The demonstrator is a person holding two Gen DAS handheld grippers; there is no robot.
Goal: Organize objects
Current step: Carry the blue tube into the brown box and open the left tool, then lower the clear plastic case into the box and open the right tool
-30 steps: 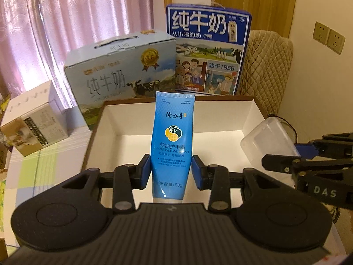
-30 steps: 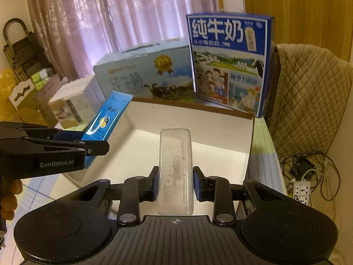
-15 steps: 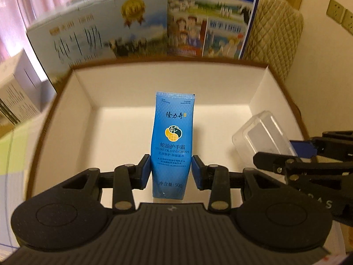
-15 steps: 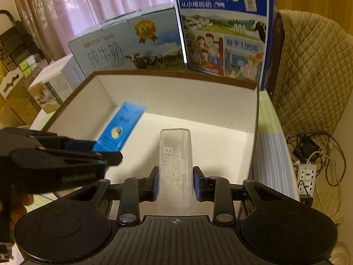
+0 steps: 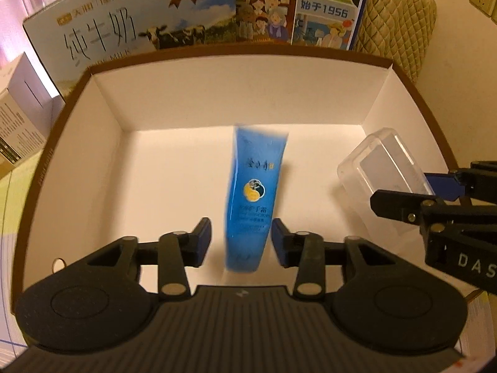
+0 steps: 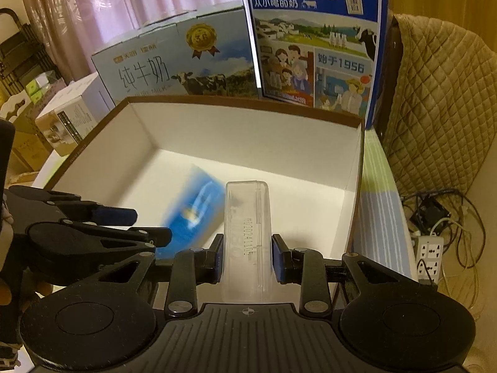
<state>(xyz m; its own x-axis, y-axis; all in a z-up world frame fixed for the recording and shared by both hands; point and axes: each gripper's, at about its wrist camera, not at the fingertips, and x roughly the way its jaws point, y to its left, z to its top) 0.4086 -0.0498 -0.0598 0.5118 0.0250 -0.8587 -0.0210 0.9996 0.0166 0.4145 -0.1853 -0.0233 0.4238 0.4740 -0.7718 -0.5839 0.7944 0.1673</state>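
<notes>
Over the box (image 5: 377,93): left gripper (image 5: 241,238) jaws just opened, pads clear of blurred tube (image 5: 254,195) (dropping mid-floor). Right gripper (image 6: 247,258) clamped on clear case (image 6: 247,239); best lowered toward right wall before releasing, beside tube.

A bench (image 6: 377,186) with a striped green cloth is carrying an open white box (image 5: 236,93), with two milk cartons (image 5: 130,21) (image 6: 316,37) standing just behind it.
</notes>
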